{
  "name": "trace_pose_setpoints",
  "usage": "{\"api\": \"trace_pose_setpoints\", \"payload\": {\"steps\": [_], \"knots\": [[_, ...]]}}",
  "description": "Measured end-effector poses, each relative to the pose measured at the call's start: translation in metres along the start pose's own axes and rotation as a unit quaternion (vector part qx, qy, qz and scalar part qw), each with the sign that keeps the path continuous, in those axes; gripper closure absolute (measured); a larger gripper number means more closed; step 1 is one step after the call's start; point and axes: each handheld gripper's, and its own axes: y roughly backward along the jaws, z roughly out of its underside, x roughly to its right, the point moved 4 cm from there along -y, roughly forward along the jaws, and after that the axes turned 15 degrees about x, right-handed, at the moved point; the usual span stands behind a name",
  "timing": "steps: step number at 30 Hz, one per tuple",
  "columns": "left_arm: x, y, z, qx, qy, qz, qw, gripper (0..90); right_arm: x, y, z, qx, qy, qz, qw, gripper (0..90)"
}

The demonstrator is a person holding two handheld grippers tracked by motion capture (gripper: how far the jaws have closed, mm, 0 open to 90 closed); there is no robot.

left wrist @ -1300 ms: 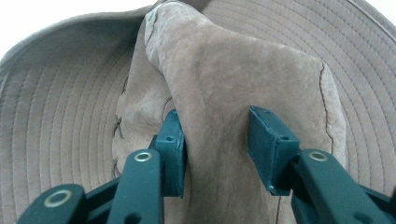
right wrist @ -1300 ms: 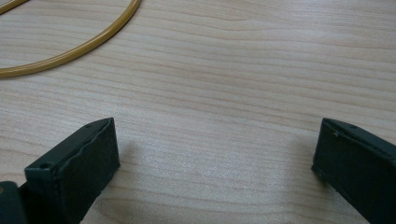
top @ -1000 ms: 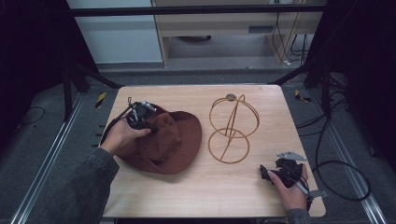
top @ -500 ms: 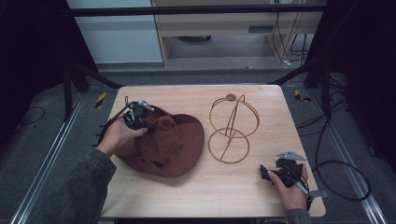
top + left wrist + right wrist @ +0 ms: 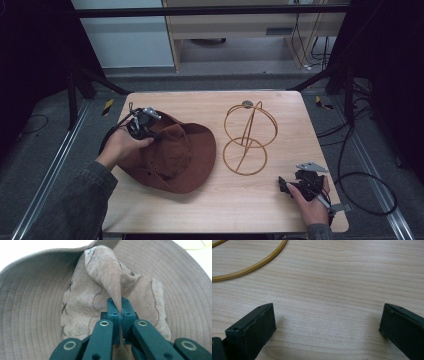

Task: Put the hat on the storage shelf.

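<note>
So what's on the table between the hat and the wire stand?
Nothing: bare table between hat and stand, seen in the high view.

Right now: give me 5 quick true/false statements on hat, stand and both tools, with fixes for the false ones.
1. The left tool is shut on a fold of the brown hat. True.
2. The hat sits on the wire hat stand. False: it lies on the table beside the stand.
3. The right tool is open, nothing between its jaws. True.
4. The right tool grips the stand's base ring. False: it is apart from the ring, over bare wood.
5. The stand has tipped over. False: it is upright.
</note>
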Motion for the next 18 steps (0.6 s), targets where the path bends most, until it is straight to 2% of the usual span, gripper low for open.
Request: {"api": "trace_pose_setpoints", "payload": {"steps": [4,10,14,18], "knots": [[0.003,0.007,-0.001,0.007,-0.005,0.001,1.0,88.5,0.0,0.0,0.0,0.0,0.0,0.0,1.0,0.5],[0.009,0.024,-0.002,0.036,-0.008,0.001,0.9993,88.5,0.0,0.0,0.0,0.0,0.0,0.0,1.0,0.5],[0.013,0.03,-0.001,0.04,-0.014,-0.001,0.9991,88.5,0.0,0.0,0.0,0.0,0.0,0.0,1.0,0.5],[0.018,0.044,-0.001,0.052,-0.021,-0.003,0.9984,88.5,0.0,0.0,0.0,0.0,0.0,0.0,1.0,0.5]]}}
